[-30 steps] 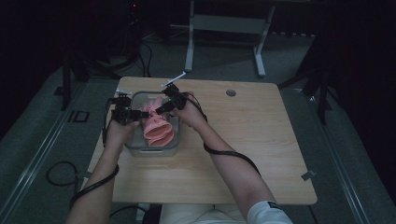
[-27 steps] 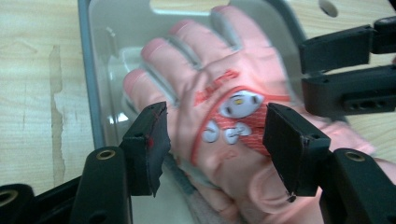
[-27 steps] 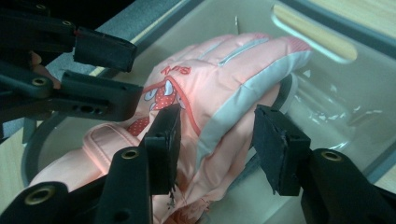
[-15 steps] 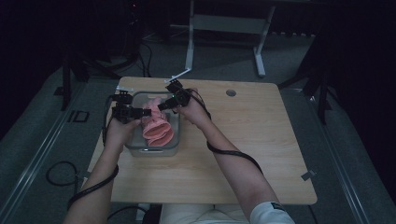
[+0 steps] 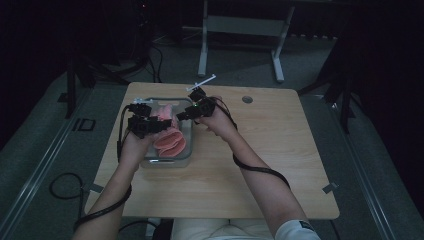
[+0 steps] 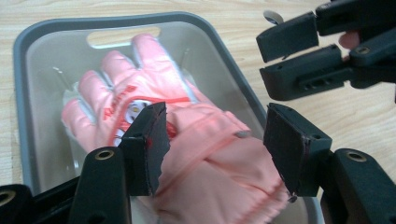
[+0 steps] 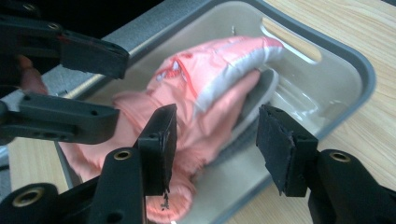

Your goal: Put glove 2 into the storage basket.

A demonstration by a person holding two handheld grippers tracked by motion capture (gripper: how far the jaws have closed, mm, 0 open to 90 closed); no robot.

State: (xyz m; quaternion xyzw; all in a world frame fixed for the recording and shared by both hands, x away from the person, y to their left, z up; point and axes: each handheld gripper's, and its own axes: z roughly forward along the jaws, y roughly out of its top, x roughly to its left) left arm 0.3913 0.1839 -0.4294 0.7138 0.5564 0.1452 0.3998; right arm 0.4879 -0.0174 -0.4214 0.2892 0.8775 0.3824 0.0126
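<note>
A pair of pink gloves [image 5: 170,141] lies in a clear bin with a grey rim [image 5: 187,150] at the table's left. Both grippers hover just above it, facing each other. My left gripper [image 5: 159,125] is open. In the left gripper view the glove cuff [image 6: 205,140] sits below and between the jaws of my left gripper [image 6: 215,149], its lower edge blurred. My right gripper [image 5: 181,116] has just been opening its jaws. In the right gripper view the glove [image 7: 210,74] lies under my right gripper [image 7: 212,149], unpressed. The right gripper [image 6: 303,60] and the left gripper [image 7: 70,84] each appear in the other's view.
The wooden table [image 5: 260,180] has a round cable hole [image 5: 247,99] at the back and bare room right of the bin. A metal stand [image 5: 240,25] is on the floor behind it. Cables trail from both forearms over the near edge.
Both hands have lifted a little and drifted slightly right over the bin. The glove rests lower in the bin than it did between the grippers before.
</note>
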